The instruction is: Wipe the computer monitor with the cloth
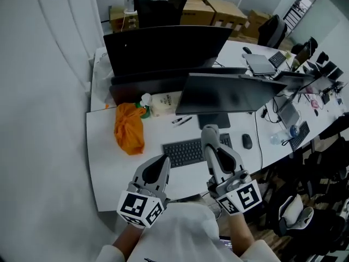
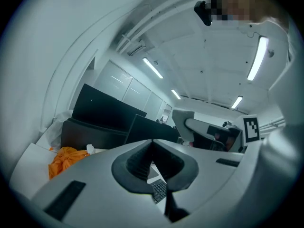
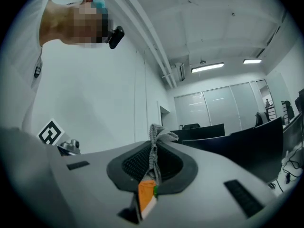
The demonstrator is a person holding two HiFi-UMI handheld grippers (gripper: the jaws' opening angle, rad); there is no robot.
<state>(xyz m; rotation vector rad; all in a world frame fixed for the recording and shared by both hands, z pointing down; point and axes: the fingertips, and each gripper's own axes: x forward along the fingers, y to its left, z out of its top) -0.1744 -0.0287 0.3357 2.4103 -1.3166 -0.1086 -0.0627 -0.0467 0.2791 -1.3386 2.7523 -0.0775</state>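
Observation:
Two dark monitors stand on the white desk [image 1: 109,162]: a nearer one [image 1: 229,94] and a larger one [image 1: 163,48] behind it. My right gripper [image 1: 210,130] is raised over the keyboard [image 1: 188,152], shut on a thin grey cloth [image 3: 155,139] with an orange tag [image 3: 147,196]; the cloth's end sticks out past the jaw tips. My left gripper [image 1: 163,160] hovers at the desk's near edge, its jaws closed together with nothing between them. An orange cloth [image 1: 129,127] lies bunched on the desk left of the keyboard, also seen in the left gripper view [image 2: 66,158].
A mouse [image 1: 247,141] lies right of the keyboard. A white spray bottle [image 1: 146,103] and a pale bag [image 1: 166,102] sit by the monitor bases. Laptops and cables crowd the desk's right end [image 1: 289,81]. Boxes [image 1: 218,10] stand behind.

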